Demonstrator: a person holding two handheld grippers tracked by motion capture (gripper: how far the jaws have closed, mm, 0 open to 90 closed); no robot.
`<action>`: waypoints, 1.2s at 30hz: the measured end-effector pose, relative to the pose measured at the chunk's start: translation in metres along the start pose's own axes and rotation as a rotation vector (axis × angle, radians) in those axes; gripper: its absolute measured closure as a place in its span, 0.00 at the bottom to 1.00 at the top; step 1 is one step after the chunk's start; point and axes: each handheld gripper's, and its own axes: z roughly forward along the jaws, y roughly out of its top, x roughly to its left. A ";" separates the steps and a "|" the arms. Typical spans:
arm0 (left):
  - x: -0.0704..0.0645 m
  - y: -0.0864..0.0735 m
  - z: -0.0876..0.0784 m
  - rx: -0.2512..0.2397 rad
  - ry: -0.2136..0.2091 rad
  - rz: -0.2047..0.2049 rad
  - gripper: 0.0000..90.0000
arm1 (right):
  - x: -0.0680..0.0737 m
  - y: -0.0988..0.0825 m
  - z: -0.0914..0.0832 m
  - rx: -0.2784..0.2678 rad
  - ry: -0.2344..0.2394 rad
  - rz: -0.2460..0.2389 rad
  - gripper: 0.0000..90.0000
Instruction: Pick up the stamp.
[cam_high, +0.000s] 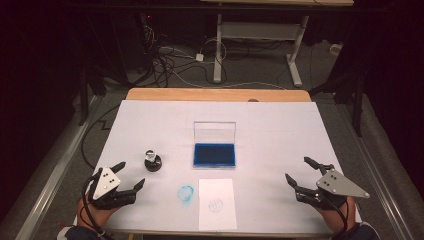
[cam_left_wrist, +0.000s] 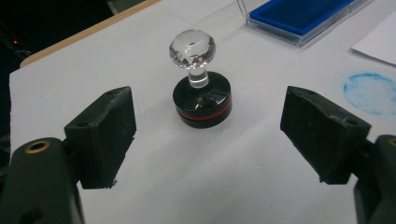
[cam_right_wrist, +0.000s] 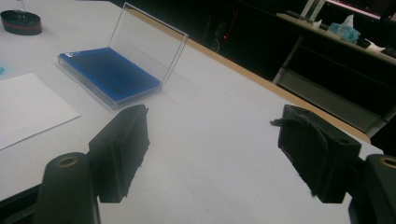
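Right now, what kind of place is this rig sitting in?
Probably a lab or workshop test bench: a wooden table covered in white sheet, loose cables across the grey floor, and a height-adjustable white-legged desk behind, in dim surroundings.

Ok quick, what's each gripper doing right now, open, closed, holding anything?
Left gripper: open, holding nothing, the stamp just ahead of it.
Right gripper: open, holding nothing.
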 end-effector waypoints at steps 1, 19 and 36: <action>0.000 0.000 0.001 0.007 0.002 0.003 0.19 | 0.000 0.000 0.000 0.001 -0.001 -0.001 0.27; 0.012 0.020 -0.008 0.075 -0.043 -0.040 0.20 | 0.007 0.001 0.006 0.042 0.050 -0.022 0.29; 0.021 0.041 0.007 0.101 -0.097 -0.011 0.19 | 0.008 0.000 0.010 0.061 0.076 -0.028 0.29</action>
